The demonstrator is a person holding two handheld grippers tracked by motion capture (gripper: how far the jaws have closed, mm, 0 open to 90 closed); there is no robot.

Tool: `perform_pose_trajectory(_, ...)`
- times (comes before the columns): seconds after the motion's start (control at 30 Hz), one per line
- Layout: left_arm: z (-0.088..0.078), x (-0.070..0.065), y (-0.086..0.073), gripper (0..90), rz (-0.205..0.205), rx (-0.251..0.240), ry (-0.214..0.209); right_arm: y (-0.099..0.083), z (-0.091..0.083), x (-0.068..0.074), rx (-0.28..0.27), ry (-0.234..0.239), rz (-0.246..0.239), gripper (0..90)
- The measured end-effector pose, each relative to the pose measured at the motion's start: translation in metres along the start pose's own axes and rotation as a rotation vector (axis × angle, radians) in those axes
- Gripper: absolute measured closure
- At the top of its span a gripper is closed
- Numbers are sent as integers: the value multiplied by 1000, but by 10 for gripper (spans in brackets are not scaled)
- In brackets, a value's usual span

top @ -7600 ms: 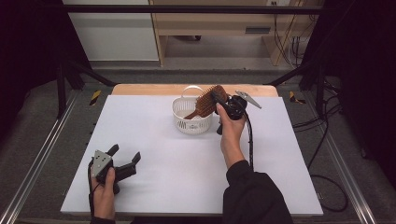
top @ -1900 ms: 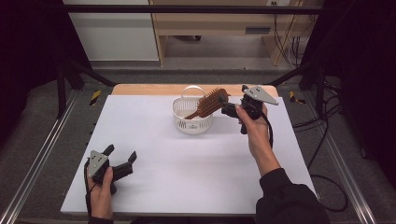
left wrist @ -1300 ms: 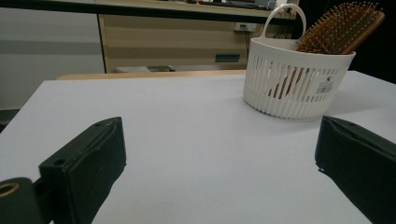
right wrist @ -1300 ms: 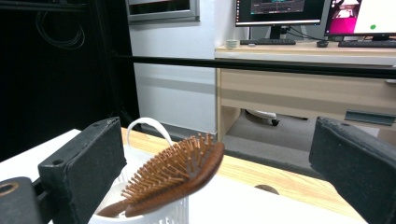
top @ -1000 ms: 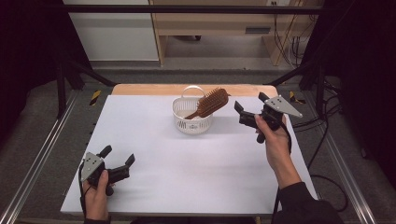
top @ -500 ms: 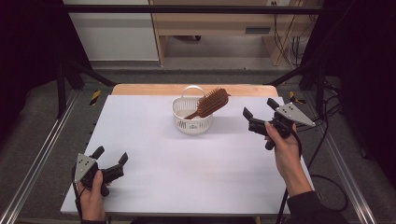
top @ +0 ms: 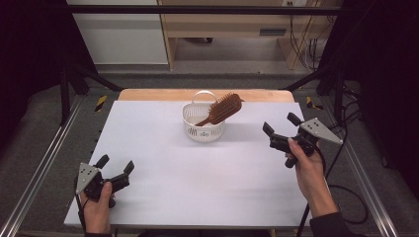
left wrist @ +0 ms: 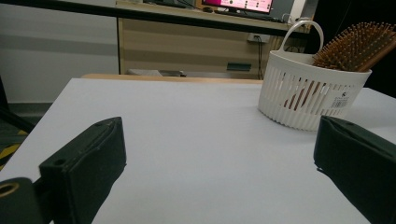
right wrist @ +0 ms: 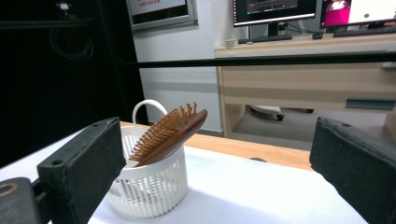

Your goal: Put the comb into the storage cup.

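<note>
A brown wooden hairbrush [top: 223, 108] leans in a small white slotted basket [top: 203, 129] at the far middle of the white table; its bristled head sticks out over the rim to the right. The left gripper view has the brush [left wrist: 357, 44] and basket [left wrist: 310, 95] ahead at the right, and the right gripper view has the hairbrush [right wrist: 168, 132] in the basket [right wrist: 149, 186] at the left. My left gripper [top: 115, 168] rests open at the near left corner. My right gripper [top: 279, 124] hovers open to the right of the basket, apart from it.
The white table [top: 197, 182] ends in a wooden strip [top: 148, 95] at the far edge. Metal rails [top: 39, 173] run along both sides. Cables trail off the right side [top: 346, 197]. A desk with monitors [right wrist: 289, 11] stands beyond the table.
My right gripper let go of the hairbrush, leaving it leaning in the basket, opened, and drew back to the right and nearer. The left gripper slid slightly toward the near left corner.
</note>
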State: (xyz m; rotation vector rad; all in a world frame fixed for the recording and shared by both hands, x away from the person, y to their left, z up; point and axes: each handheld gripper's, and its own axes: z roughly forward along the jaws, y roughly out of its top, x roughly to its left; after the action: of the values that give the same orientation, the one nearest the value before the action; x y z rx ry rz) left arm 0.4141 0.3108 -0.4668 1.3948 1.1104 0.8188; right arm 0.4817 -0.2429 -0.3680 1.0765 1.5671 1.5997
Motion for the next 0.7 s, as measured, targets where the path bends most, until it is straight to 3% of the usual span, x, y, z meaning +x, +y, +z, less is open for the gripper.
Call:
perform_pose_trajectory(0.4, -1, -1, 0, 30, 18, 9, -16, -11, -19, -8, 22, -27, -62, 27)
perform_pose_trajectory(0.7, -6, -1, 0, 33, 26, 16, -31, -27, -34, -14, 34, -56, -63, 19)
